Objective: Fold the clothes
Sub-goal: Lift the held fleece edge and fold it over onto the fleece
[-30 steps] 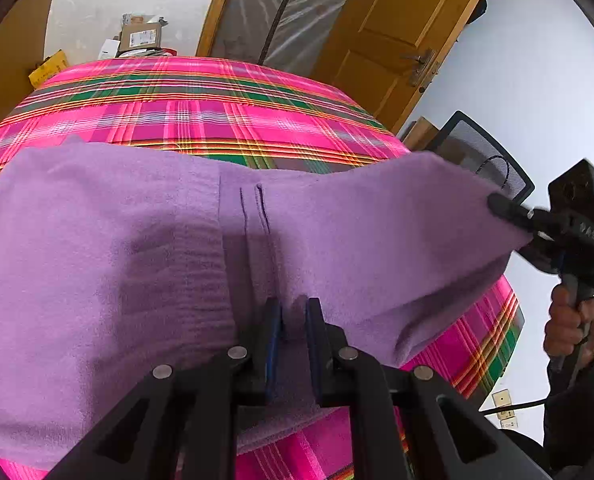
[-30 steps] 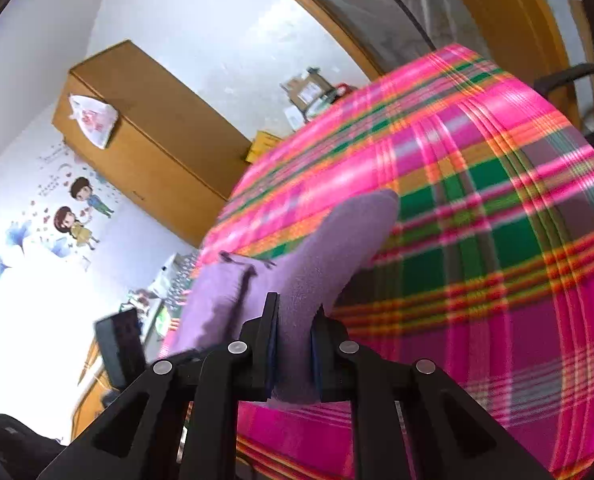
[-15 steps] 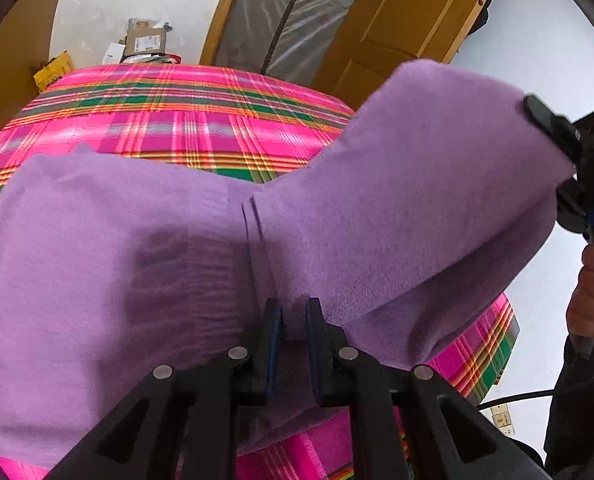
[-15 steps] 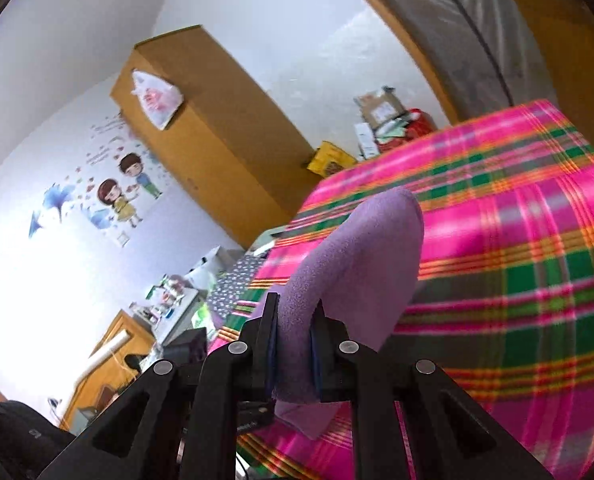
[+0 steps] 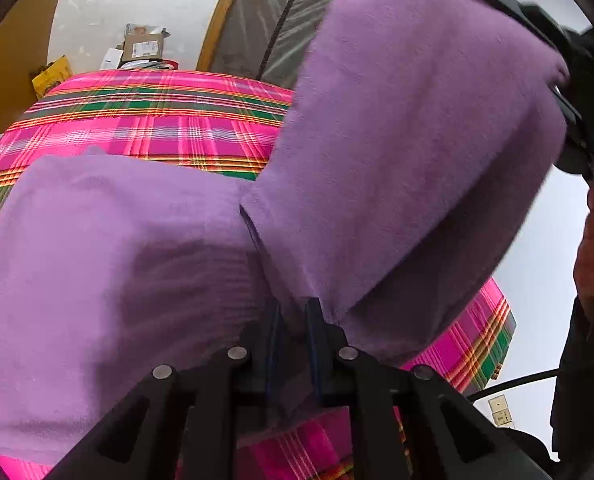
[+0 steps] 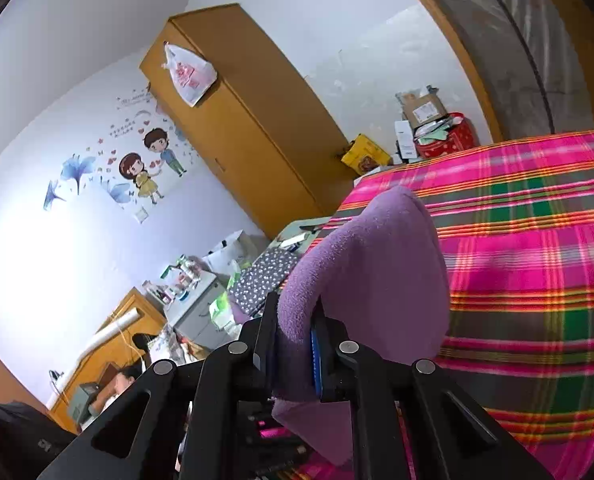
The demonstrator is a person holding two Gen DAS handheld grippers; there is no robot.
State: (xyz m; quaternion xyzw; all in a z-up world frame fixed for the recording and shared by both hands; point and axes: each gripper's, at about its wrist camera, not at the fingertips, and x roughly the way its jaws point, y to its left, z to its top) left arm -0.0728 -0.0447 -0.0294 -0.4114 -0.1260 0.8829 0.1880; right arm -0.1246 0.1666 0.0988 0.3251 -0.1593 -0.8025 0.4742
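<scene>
Purple garment (image 5: 145,264) is pinched between the closed fingers of the left gripper (image 5: 293,320), its bulk spread ahead over the plaid bedcover (image 5: 157,120). One corner is clamped by the right gripper (image 6: 295,344) and held raised, up-right of the left gripper.

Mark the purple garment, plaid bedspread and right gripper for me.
purple garment (image 5: 397,128): left wrist view, lifted flap.
plaid bedspread (image 6: 537,220): right wrist view, bare top surface.
right gripper (image 6: 295,344): right wrist view, between fingertips, shut on the garment.

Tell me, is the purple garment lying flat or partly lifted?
Partly lifted: the purple garment has one side raised off the plaid bed cover by the right hand-held gripper.
</scene>
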